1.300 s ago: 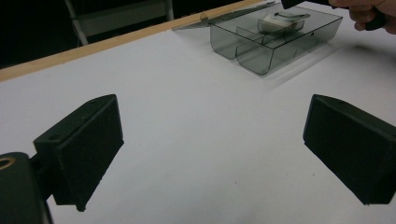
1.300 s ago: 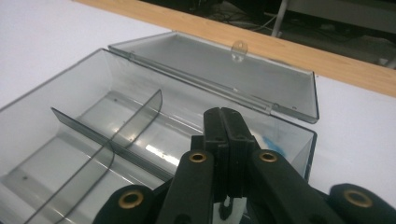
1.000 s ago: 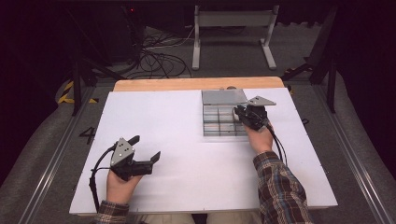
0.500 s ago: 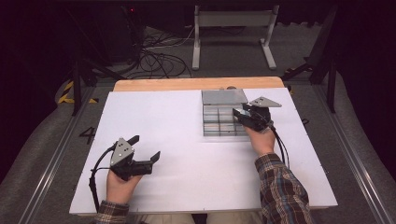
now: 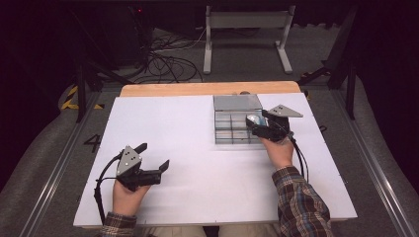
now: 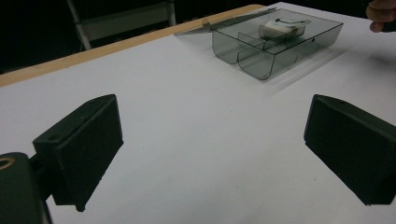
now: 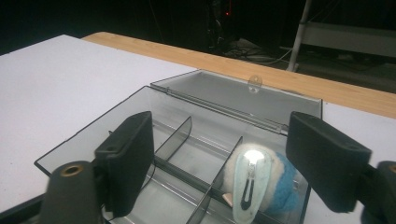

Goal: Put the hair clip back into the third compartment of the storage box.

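Right gripper (image 7: 219,154) over open compartment box (image 7: 116,126), jaws just opening, wide, gripping nothing, fuzzy white-and-blue hair clip (image 7: 254,184) released in far right compartment, left gripper (image 6: 210,154) wide open, empty, on white table (image 5: 188,123).

The compartment box (image 5: 237,127) is sitting on the table (image 5: 188,148) directly under the right gripper (image 5: 258,126), its lid (image 5: 237,102) lying open behind it. A hair clip (image 7: 247,184) is resting in the compartment just below that gripper's spread jaws — between them, untouched. The left gripper (image 5: 154,157) is lying well to the left and nearer the person — the box far ahead of its jaws.
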Demonstrator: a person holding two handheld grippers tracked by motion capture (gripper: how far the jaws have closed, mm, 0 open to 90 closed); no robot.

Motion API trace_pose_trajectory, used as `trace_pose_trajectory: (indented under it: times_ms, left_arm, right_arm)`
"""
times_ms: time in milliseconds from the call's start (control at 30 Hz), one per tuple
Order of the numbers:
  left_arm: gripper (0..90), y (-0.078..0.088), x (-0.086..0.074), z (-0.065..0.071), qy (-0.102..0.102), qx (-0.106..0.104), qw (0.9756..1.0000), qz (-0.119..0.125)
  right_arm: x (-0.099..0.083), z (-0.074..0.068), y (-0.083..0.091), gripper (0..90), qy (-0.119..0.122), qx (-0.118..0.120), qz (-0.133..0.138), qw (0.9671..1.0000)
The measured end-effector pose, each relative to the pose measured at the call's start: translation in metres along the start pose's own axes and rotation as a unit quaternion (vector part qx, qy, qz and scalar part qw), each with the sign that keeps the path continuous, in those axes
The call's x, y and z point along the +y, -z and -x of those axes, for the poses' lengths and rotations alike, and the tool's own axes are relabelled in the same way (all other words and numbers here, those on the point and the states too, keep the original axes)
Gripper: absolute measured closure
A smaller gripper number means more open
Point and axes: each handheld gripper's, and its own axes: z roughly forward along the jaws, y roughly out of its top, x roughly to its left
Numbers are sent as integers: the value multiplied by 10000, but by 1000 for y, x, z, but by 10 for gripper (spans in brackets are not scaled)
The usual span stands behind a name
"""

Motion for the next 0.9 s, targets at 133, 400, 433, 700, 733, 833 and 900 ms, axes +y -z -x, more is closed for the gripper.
trace_pose_trajectory:
  times_ms: [133, 400, 433, 700, 733, 833, 900]
  left_arm:
    - [50, 0, 0, 0, -16, 18, 10000, 6]
    - [48, 0, 0, 0, -11, 32, 10000, 12]
    - [48, 0, 0, 0, -2, 27, 10000, 14]
    - [48, 1, 0, -1, -26, 19, 10000, 5]
    - [48, 1, 0, -1, -33, 24, 10000, 10]
    - [48, 1, 0, -1, -41, 24, 10000, 21]
    - [47, 1, 0, 0, -27, 26, 10000, 24]
  right_arm:
    - [-1, -1, 5, 180, -38, -1, 72, 10000]
    - [-5, -4, 12, 109, 66, 20, 113, 9999]
    - [-6, -4, 13, 101, 79, 15, 107, 9999]
    - [-9, -7, 19, 48, 116, 109, 149, 9998]
    - [-10, -7, 20, 44, 118, 105, 162, 9997]
    - [-11, -8, 24, 36, 97, 142, 202, 9996]
    - [-12, -8, 26, 30, 93, 168, 232, 9995]
